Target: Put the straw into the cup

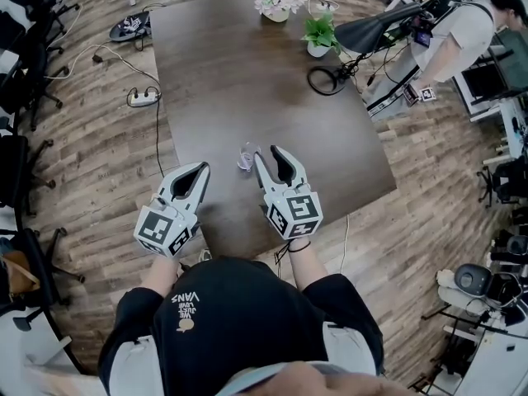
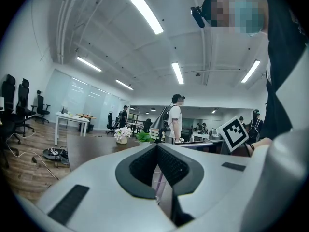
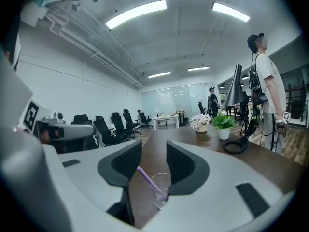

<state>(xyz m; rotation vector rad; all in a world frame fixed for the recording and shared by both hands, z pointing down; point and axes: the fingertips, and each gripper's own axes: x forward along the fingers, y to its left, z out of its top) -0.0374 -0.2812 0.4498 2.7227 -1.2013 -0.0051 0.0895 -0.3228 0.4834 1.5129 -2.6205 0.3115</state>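
A clear plastic cup (image 1: 246,157) stands upright on the dark brown table (image 1: 247,73), near its front edge. A purple straw (image 3: 147,178) is inside the cup (image 3: 161,190), leaning to the left. My right gripper (image 1: 269,154) is open just right of the cup, which shows beyond its spread jaws (image 3: 153,146); neither pad touches it. My left gripper (image 1: 204,168) is shut on nothing, a little left of the cup. In the left gripper view its tips (image 2: 157,146) meet, and only a sliver of the cup shows below them.
At the table's far end stand a flower pot (image 1: 279,2), a green plant (image 1: 319,35) and a black lamp with a ring base (image 1: 326,79). A person (image 1: 458,31) stands at the right. Office chairs (image 1: 25,81) and a power strip (image 1: 143,97) are on the floor to the left.
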